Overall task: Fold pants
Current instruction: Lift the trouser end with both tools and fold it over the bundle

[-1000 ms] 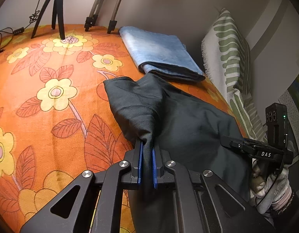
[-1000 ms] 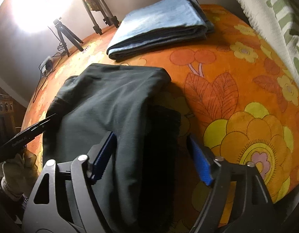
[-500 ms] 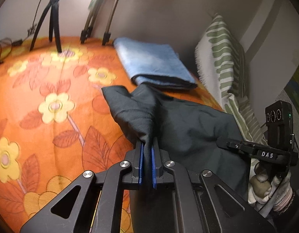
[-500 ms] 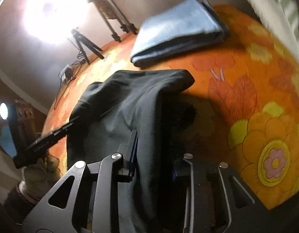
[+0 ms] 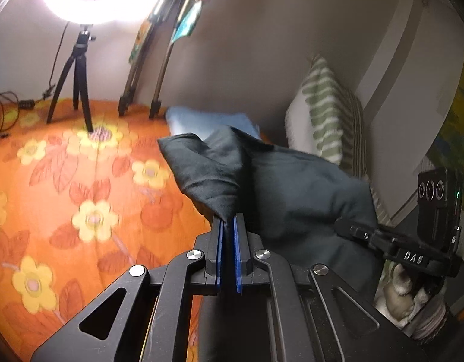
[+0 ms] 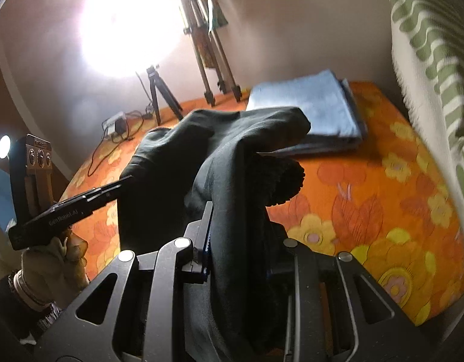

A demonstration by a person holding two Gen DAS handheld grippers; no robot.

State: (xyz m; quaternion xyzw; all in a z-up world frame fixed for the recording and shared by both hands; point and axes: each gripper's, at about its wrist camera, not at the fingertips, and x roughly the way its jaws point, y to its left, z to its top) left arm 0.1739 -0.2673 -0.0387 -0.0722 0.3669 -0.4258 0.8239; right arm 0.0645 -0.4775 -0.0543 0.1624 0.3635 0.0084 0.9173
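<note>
- The left tongs (image 5: 228, 223), black with blue pads, are pressed together on a fold of the dark grey fabric pants (image 5: 286, 199).
- The right tongs (image 6: 236, 238) have just been closing and pinch a thick bunch of the same pants (image 6: 232, 157).
- The pants hang between both tongs, lifted above the bed's orange flowered cover (image 5: 81, 181).
- A folded light blue cloth (image 6: 310, 105) lies on the cover behind the pants, near a green-and-white striped pillow (image 5: 325, 111).
- A black tripod (image 5: 76, 72) stands under a bright lamp.

Open bedspread (image 5: 51, 196) left, folded blue cloth (image 6: 316, 111) ahead, pillow (image 5: 325, 111) right
</note>
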